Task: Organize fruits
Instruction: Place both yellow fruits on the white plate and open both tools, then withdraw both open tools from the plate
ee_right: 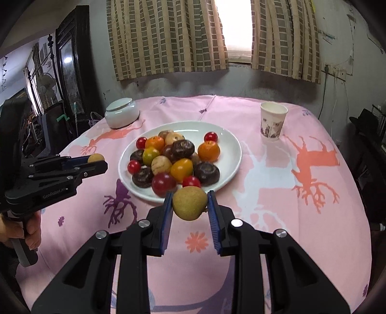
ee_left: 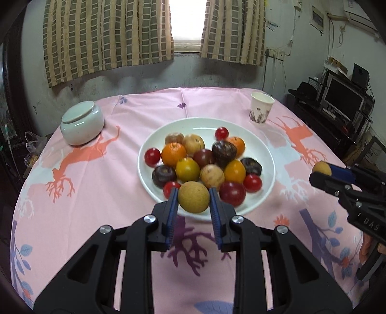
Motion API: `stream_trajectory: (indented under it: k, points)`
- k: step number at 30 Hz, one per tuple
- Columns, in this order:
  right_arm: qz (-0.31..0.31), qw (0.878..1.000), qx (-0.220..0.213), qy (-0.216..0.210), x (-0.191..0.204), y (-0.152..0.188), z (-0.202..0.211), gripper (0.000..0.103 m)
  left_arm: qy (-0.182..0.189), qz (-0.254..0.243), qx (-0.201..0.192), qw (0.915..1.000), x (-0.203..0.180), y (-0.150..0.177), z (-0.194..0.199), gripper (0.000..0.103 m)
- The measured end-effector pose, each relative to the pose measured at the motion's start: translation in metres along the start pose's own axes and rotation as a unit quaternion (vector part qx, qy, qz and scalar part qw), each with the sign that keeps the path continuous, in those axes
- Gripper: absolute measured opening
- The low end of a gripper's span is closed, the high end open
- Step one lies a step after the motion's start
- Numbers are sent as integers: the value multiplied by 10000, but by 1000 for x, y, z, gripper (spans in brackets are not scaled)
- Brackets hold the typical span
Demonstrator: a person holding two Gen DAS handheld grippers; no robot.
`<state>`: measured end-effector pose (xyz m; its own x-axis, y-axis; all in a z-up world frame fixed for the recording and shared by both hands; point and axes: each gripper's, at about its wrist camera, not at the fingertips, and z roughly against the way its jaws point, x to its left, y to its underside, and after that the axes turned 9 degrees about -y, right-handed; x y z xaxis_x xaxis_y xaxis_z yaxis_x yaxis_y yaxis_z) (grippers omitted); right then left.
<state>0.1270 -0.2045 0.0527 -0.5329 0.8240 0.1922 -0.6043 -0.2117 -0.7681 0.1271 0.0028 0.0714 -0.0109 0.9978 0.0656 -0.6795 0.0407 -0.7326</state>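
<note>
Round tan rough-skinned fruit (ee_left: 193,197)

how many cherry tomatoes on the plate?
5 small red ones: far rim, left edge, near-left beside the left gripper's fruit, near-right, larger one in front. Others may hide under the pile.

I'm looking at a grey, scuffed wall (ee_left: 135,79) with bright daylight pouring through the window (ee_left: 187,21) between checked curtains (ee_left: 106,36). A dark shelf with a monitor (ee_left: 342,99) sits off the table's right edge, a tall mirror (ee_right: 70,70) off its left.
</note>
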Motion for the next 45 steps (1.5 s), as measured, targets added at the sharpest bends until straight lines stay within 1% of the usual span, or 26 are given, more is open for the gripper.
stream_trajectory:
  k: [3, 6, 12, 13, 14, 15, 16, 17, 22, 24, 27, 29, 32, 34, 36, 39, 41, 45]
  points:
    - [32, 9999, -84, 51, -4, -19, -10, 29, -20, 91, 67, 9999, 2, -12, -15, 26]
    - [26, 9999, -53, 119, -7, -33, -30, 29, -97, 143, 125, 9998, 1, -18, -31, 26]
    - [-208, 9991, 222, 280, -24, -38, -80, 29, -133, 209, 325, 9992, -4, -22, -61, 26]
    - [-272, 9987, 297, 301, -27, -37, -88, 29, -175, 221, 371, 9989, -4, -21, -66, 29]
    - [-359, 9981, 339, 381, -32, -36, -96, 29, -209, 246, 393, 9987, -4, -21, -71, 45]
    - [-403, 9977, 369, 396, -35, -36, -101, 30, -267, 273, 390, 9985, -5, -20, -73, 63]
    - [-419, 9977, 361, 387, -36, -35, -103, 30, -335, 291, 344, 9984, -5, -19, -73, 68]
    - [-432, 9977, 326, 399, -37, -34, -103, 31, -387, 288, 294, 9984, -5, -18, -73, 69]
    - [-440, 9981, 267, 334, -34, -32, -95, 32, -413, 295, 348, 9981, -4, -14, -69, 73]
    - [-461, 9983, 213, 269, -32, -31, -87, 32, -422, 258, 348, 9982, -6, -10, -63, 82]
    - [-459, 9985, 211, 205, -28, -27, -74, 32, -491, 177, 290, 9982, -9, -4, -51, 89]
    - [-412, 9987, 246, 179, -22, -21, -65, 32, -555, 105, 284, 9980, -11, 2, -43, 92]
    - [-351, 9989, 265, 182, -14, -9, -50, 32, -569, -2, 285, 9980, -15, 13, -30, 94]
    - [-330, 9989, 290, 173, -10, -1, -40, 35, -601, -74, 278, 9978, -19, 21, -22, 96]
    - [-301, 9991, 203, 217, -5, 9, -27, 61, -555, -96, 260, 9981, -22, 29, -12, 101]
    - [-87, 9994, 119, 320, 7, 22, -11, 61, -291, 28, 190, 9994, -22, 40, 3, 101]
    - [-81, 9994, 129, 303, 11, 29, -3, 61, -295, 119, 165, 9994, -22, 46, 12, 101]
    - [-180, 9992, 200, 300, 14, 40, 8, 64, -122, 253, 338, 9990, -17, 58, 21, 101]
